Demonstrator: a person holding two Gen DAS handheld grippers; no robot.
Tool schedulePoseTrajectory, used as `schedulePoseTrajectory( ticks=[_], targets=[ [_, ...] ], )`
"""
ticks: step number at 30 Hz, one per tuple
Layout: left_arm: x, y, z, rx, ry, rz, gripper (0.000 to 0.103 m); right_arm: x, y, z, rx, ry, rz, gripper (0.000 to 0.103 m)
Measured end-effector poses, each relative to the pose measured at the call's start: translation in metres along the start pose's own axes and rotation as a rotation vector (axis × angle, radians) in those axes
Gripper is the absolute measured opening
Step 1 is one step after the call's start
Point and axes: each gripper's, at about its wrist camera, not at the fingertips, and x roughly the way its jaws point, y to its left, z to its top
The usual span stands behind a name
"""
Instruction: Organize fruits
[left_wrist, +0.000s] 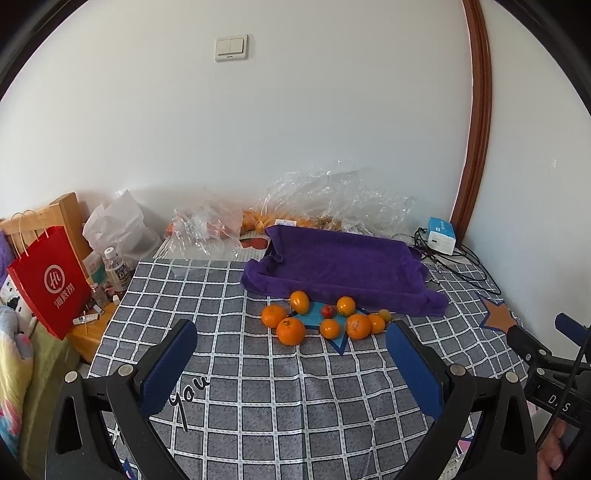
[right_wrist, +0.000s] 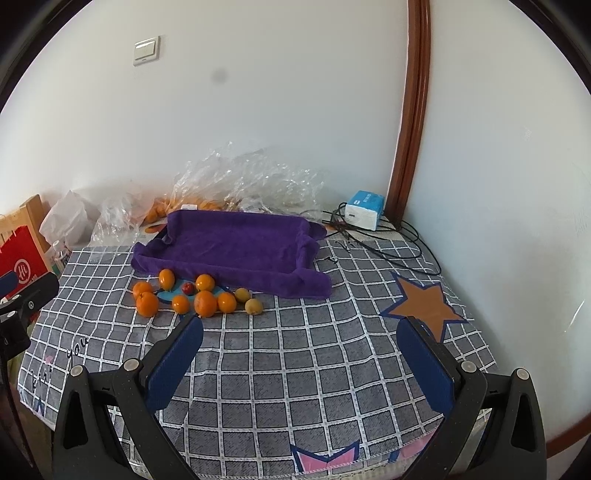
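Several oranges (left_wrist: 291, 331) (right_wrist: 205, 303) lie clustered on the checked tablecloth, with one small red fruit (left_wrist: 327, 311) (right_wrist: 187, 288) among them and two yellowish fruits (right_wrist: 253, 306) at the cluster's right end. Just behind them sits a tray draped in purple cloth (left_wrist: 343, 264) (right_wrist: 236, 243), with nothing in it. My left gripper (left_wrist: 291, 363) is open, hovering in front of the fruit cluster with nothing between its fingers. My right gripper (right_wrist: 301, 356) is open too, lower right of the fruits and holding nothing.
Crumpled clear plastic bags (left_wrist: 332, 199) with more oranges lie against the back wall. A white and blue box (right_wrist: 364, 208) with black cables (right_wrist: 399, 245) sits at the back right. A red paper bag (left_wrist: 48, 280), a water bottle (left_wrist: 116, 269) and small items stand off the table's left edge.
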Motion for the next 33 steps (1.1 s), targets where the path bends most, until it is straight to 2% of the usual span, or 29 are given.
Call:
schedulePoseTrajectory(
  ticks=[6, 11, 14, 18, 21, 24, 26, 28, 30, 32, 33],
  targets=[
    [0.026, 0.009, -0.001, -0.025, 0.038, -0.021, 0.103, 0.025, 0.014, -0.003, -0.043, 0.008, -0.019, 0.103],
    [0.049, 0.018, -0.002, -0.037, 0.058, -0.016, 0.103, 0.050, 0.023, 0.000, -0.070, 0.011, -0.004, 0.103],
    [0.066, 0.026, -0.004, -0.058, 0.082, -0.013, 0.103, 0.065, 0.023, 0.005, -0.063, -0.004, -0.024, 0.103],
    [0.090, 0.038, -0.012, -0.081, 0.125, -0.004, 0.103, 0.091, 0.017, 0.010, -0.023, 0.037, 0.025, 0.103],
    [0.105, 0.046, -0.019, -0.080, 0.153, 0.017, 0.098, 0.110, 0.015, 0.007, -0.023, 0.056, 0.035, 0.101],
    [0.118, 0.055, -0.023, -0.094, 0.172, 0.043, 0.096, 0.132, 0.013, 0.003, -0.022, 0.106, 0.086, 0.095],
    [0.127, 0.061, -0.026, -0.112, 0.190, 0.040, 0.090, 0.147, 0.014, 0.000, -0.020, 0.141, 0.118, 0.091],
    [0.137, 0.067, -0.031, -0.131, 0.221, 0.017, 0.080, 0.161, 0.020, -0.006, -0.038, 0.157, 0.128, 0.086],
    [0.145, 0.070, -0.035, -0.128, 0.235, 0.020, 0.076, 0.175, 0.026, -0.012, -0.063, 0.171, 0.120, 0.076],
    [0.148, 0.070, -0.039, -0.111, 0.236, 0.026, 0.073, 0.188, 0.032, -0.018, -0.081, 0.190, 0.139, 0.062],
    [0.151, 0.070, -0.040, -0.099, 0.248, 0.021, 0.073, 0.194, 0.035, -0.020, -0.091, 0.199, 0.154, 0.060]
  ],
)
